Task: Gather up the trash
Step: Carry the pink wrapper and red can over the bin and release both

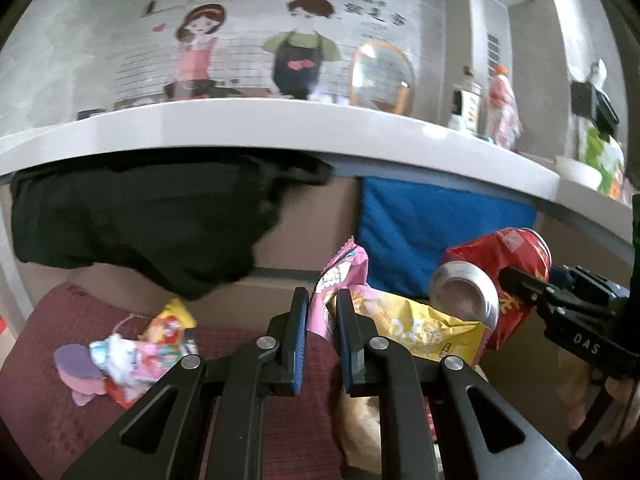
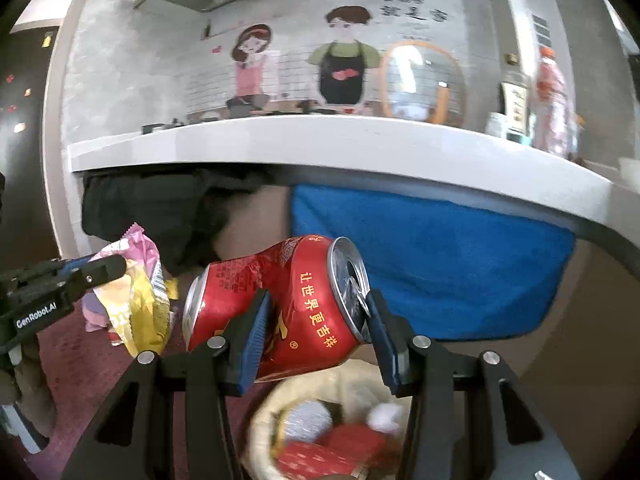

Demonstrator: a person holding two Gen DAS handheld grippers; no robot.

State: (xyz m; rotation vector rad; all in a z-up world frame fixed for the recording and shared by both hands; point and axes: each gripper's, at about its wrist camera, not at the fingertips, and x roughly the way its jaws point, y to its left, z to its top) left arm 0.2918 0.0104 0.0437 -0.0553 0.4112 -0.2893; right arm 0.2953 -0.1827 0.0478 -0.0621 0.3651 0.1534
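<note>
Over maroon woven mat (image 1: 60, 420): left gripper (image 1: 322, 332) nipping pink and yellow snack wrappers (image 1: 400, 320), right gripper (image 2: 316, 340) clamped wide on crushed red cans (image 2: 280, 304); release squarely above cream trash basket (image 2: 360, 376)

Both wrist cameras are looking forward along their own fingers, tilting slightly down, toward a white counter (image 1: 280, 128) and the cartoon wall (image 2: 304, 68). Each is seeing the other gripper close alongside, sharing the red can (image 2: 304, 304) and snack wrappers (image 1: 400, 320).
</note>
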